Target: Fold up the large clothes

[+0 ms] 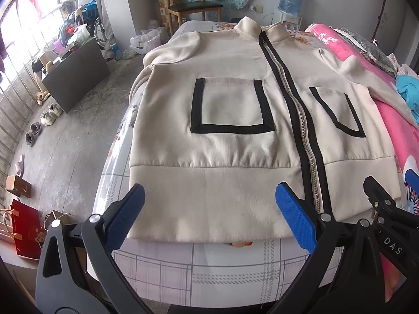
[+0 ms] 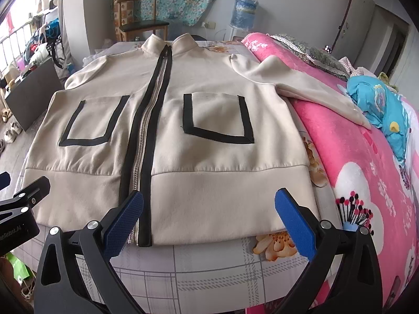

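Cream zip-front jacket with black-trimmed pockets (image 1: 235,141) flat on the bed (image 1: 209,269), collar far, hem nearest – long axis straight ahead; left gripper (image 1: 209,217) and right gripper (image 2: 209,219) spread, empty, level at hem

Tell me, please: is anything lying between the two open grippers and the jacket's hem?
Nothing visible is. The jacket lies flat and zipped on the bed, its hem facing both grippers. The left gripper and the right gripper are open just above the hem, holding nothing. The pink blanket lies to the right, under one sleeve.
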`<action>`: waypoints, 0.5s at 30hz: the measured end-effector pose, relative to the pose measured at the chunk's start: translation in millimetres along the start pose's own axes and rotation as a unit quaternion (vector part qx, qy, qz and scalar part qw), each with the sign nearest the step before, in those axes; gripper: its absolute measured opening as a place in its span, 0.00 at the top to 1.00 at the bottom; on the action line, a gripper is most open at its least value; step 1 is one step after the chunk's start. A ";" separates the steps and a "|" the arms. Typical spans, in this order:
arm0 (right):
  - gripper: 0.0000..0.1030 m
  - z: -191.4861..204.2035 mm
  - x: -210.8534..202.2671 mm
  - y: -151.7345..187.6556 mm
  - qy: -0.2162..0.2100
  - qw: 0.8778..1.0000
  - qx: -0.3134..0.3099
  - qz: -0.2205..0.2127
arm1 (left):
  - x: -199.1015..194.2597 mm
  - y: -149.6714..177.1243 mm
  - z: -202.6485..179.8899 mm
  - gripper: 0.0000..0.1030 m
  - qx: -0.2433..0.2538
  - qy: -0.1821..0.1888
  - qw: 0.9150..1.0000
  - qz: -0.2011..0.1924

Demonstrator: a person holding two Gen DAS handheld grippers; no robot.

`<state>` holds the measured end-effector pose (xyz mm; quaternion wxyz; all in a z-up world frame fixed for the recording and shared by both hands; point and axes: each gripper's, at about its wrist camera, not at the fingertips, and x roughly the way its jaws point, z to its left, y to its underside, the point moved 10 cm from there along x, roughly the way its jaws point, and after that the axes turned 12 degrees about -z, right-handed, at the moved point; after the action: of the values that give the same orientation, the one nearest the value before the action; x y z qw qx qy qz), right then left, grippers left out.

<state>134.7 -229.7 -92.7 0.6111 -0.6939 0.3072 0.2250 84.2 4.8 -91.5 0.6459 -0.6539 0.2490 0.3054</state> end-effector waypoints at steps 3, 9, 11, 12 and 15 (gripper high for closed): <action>0.05 -0.1 3.0 -1.3 0.000 1.000 -0.001 0.000 | 2.9 -1.8 -0.7 0.07 0.002 -0.002 1.000 0.000; 0.05 0.9 6.4 -0.2 -0.002 1.000 -0.002 0.003 | 7.2 -0.6 -1.0 0.07 0.005 -0.004 1.000 0.004; 0.05 1.3 7.0 0.7 -0.003 1.000 -0.004 0.004 | 9.6 -0.1 -0.9 0.07 0.004 -0.005 1.000 0.007; 0.05 1.8 8.6 0.3 -0.004 1.000 -0.004 0.005 | 10.3 0.2 -0.7 0.07 0.004 -0.006 1.000 0.008; 0.05 1.9 10.8 0.3 -0.004 1.000 -0.003 0.006 | 13.4 0.2 -0.7 0.07 0.005 -0.008 1.000 0.010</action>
<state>142.3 -229.5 -100.7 0.6090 -0.6927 0.3085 0.2328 93.4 5.1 -101.3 0.6478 -0.6458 0.2522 0.3156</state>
